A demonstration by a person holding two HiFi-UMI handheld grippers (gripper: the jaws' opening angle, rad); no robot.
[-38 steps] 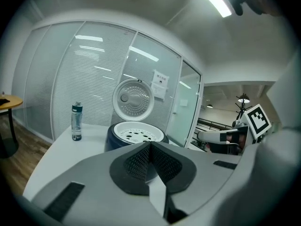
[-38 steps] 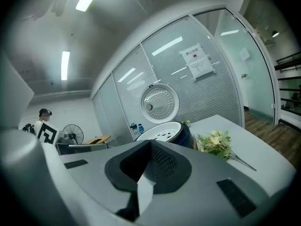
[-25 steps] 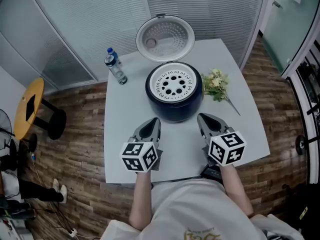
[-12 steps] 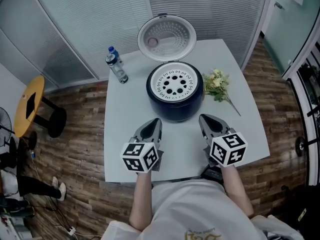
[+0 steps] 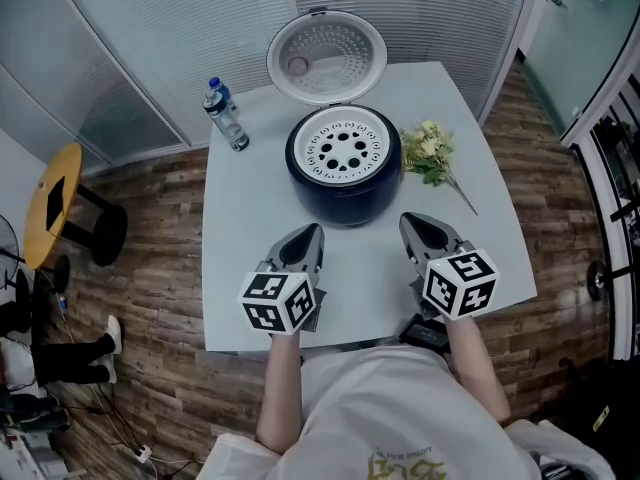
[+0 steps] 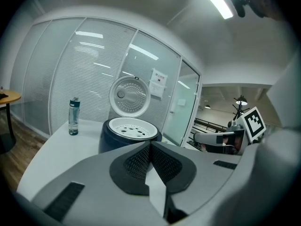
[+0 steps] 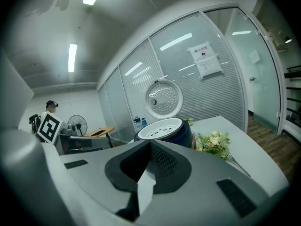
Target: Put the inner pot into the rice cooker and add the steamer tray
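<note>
head view, left gripper: jaws pressed together, empty, above the desk's near edge
right gripper: jaws together, nothing between, near edge, right of middle
rice cooker: mid-desk, apart from both grippers
steamer tray: seated in the cooker's top
flowers: just right of the cooker
lid: raised open, far edge
bottle: upright, far-left corner

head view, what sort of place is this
Probably an office room, not a kitchen: glass partition walls with blinds, wood-look floor, rice cooker on a plain white table.
</note>
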